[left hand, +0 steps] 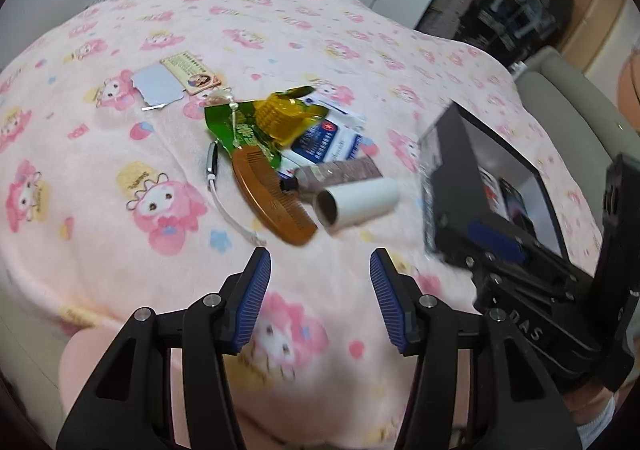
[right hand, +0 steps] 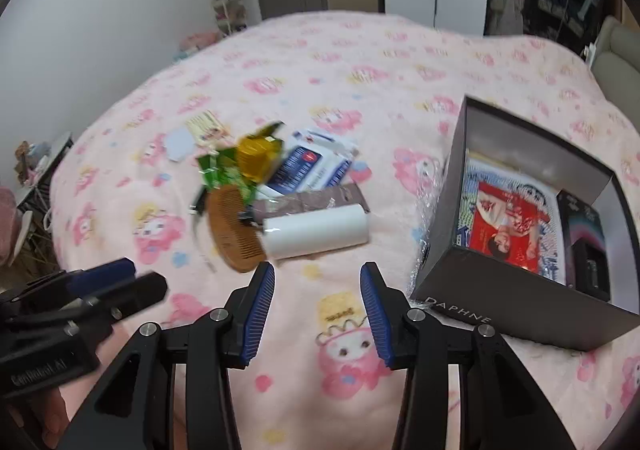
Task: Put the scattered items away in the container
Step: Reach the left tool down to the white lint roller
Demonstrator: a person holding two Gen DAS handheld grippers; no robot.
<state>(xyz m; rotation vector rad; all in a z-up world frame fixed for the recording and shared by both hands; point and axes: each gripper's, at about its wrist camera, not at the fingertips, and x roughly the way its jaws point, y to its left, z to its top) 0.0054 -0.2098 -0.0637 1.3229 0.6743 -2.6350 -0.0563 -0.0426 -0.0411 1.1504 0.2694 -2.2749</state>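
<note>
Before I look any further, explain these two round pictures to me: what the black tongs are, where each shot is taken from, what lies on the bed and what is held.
There is no robot here. A person holds a two-finger gripper in each hand, and each carries a wide-angle camera that looks along its fingers, hence the round, bent pictures. One picture comes from the left gripper, the other from the right gripper. Both are open and hold nothing.

On the pink blanket lies a small heap: a white roll, a brown comb, a brownish tube, a green wrapper, a yellow piece, a blue and white packet and, a little apart, a card. To the right stands an open dark box, the container, already holding a red packet.
</note>
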